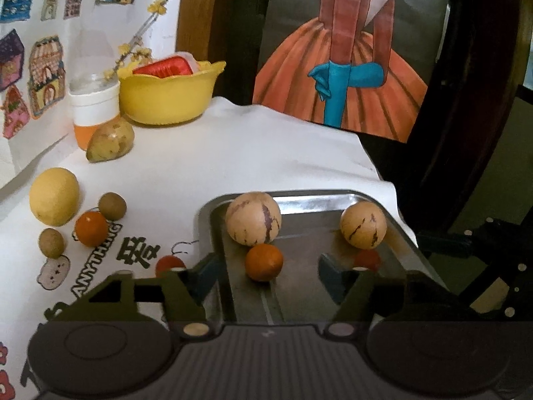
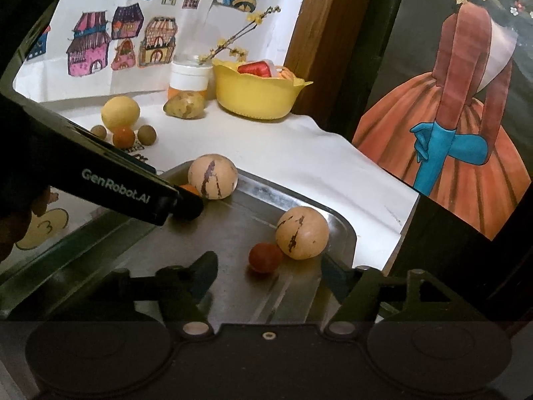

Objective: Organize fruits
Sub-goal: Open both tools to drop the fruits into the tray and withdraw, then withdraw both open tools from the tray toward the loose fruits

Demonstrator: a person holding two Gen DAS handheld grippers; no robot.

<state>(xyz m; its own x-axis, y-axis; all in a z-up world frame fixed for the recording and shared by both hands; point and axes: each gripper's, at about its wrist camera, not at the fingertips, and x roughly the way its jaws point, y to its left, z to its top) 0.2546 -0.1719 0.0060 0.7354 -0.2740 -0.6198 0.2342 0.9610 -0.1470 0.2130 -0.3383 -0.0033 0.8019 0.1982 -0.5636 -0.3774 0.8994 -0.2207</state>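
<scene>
Fruit (image 1: 264, 262) sits mid-tray (image 1: 299, 201) between spread left fingers (image 1: 203, 270), untouched.

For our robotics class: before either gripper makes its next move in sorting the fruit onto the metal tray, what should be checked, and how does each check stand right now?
1. Left gripper free to grasp: ok; jaws apart, nothing between them.
2. Right gripper free: ok; jaws apart, empty.
3. Room on the metal tray: ok; it holds two striped melons, an orange fruit and a small red fruit, with bare metal between.
4. Fruit left on the cloth: not ok; the yellow fruit, a second orange fruit and two brown balls remain outside.
5. Grippers clear of each other: cannot tell; both hang over the tray.
</scene>
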